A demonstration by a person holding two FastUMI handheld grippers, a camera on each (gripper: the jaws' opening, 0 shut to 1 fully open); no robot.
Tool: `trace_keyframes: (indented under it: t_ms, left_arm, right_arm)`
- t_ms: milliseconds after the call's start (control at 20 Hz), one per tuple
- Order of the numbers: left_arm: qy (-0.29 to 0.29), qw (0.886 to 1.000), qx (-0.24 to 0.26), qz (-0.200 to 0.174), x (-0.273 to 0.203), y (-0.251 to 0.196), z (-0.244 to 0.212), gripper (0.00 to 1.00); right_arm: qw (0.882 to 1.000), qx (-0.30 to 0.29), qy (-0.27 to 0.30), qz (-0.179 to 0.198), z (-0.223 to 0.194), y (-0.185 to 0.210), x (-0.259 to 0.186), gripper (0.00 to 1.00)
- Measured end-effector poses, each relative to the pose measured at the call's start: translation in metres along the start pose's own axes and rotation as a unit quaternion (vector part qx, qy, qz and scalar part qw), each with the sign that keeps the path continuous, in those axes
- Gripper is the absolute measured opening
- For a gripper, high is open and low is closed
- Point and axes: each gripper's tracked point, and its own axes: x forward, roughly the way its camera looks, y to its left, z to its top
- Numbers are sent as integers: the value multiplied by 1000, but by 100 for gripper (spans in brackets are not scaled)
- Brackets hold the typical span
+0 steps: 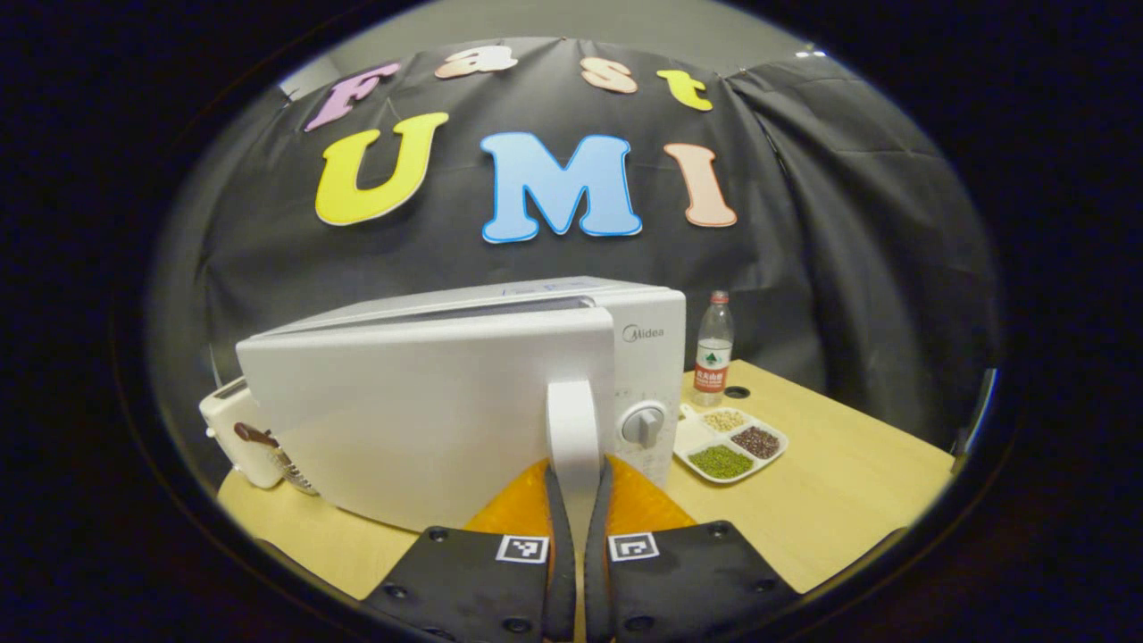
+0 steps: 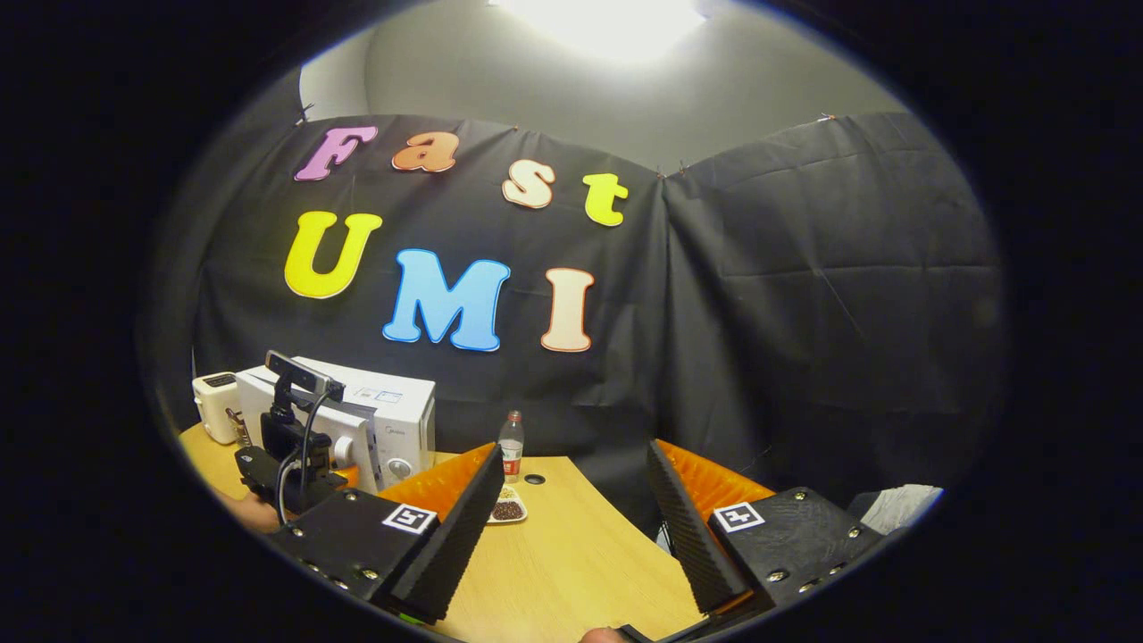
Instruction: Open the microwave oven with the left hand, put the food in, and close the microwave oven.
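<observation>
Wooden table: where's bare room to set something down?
Bare patch on the light wooden table right of the white divided dish of beans. Crowded left: white microwave, its door handle gripped by the left gripper, cream toaster behind.

Left gripper (image 1: 577, 500): level, pointing forward, jaws drawn almost together and clamped from both sides on the upright door handle (image 1: 572, 429), one finger pressed against each flank. In the right gripper view, seen farther off at the left, camera mast on top, cable looping down, a bit of the holding hand (image 2: 243, 511) showing beneath. Right gripper (image 2: 571, 527): held well back and apart from the left one, pointing forward and slightly upward, fingers (image 2: 455, 527) spread wide, nothing between them.
</observation>
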Motion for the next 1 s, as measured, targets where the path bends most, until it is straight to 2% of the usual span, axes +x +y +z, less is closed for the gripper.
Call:
trace_keyframes:
  t_ms: [350,450,550,600,650,700,750,850,900,1000]
  left_arm:
    - [11,999,-12,32,-59,13,-15,10]
    - [14,999,-15,48,-75,18,-20,14]
    - [17,997,-21,67,-92,26,-25,14]
    - [18,997,-24,76,-102,30,-27,10]
    - [19,996,-26,86,-112,35,-30,14]
    - [20,995,-26,96,-121,40,-33,10]
    - [21,994,-27,106,-131,46,-36,14]
    - [23,992,-33,121,-150,57,-41,14]
    - [23,991,-35,127,-158,63,-44,10]
    - [24,990,-37,134,-172,74,-49,10]
  right_arm:
    - [997,22,-20,68,6,7,-11,97]
    - [996,27,-25,84,7,5,-14,96]
    - [994,35,-30,103,8,6,-18,97]
    - [992,39,-33,113,8,7,-20,97]
    - [991,43,-34,123,8,9,-23,97]
    - [989,47,-35,134,6,11,-25,97]
    - [988,50,-34,145,5,15,-27,97]
    - [985,53,-35,162,6,21,-31,97]
    - [984,53,-36,168,7,24,-33,97]
    - [981,57,-41,181,11,36,-40,97]
